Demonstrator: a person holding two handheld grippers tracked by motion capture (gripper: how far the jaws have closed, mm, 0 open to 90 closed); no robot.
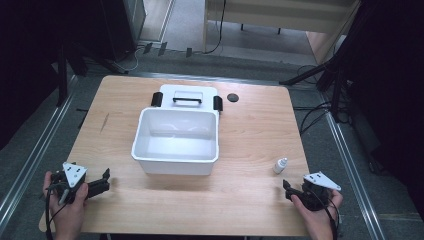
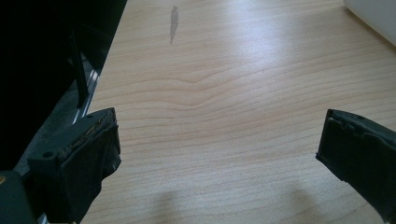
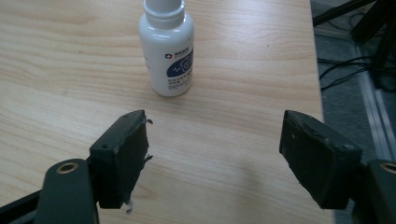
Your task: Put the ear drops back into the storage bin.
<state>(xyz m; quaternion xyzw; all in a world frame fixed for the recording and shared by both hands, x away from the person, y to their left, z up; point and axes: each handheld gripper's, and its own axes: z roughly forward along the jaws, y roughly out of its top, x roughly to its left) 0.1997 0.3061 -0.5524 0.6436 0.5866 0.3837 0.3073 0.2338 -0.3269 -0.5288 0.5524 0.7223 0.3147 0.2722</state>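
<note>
Right tool [image 3: 212, 158] spread, nothing between jaws; left tool [image 2: 217, 154] spread over bare desk [image 2: 224, 93]. Small white bottle [image 3: 166, 51] upright just ahead, near desk's right edge. Probably grasp the body low, squarely. White bin [image 1: 176, 141] beyond.

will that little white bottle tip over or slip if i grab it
The small white plastic bottle with a blue label stands upright, tall for its narrow base, so a nudge near the cap could probably tip it. Its smooth round body may slip or roll once down. It looks light and rigid.
</note>
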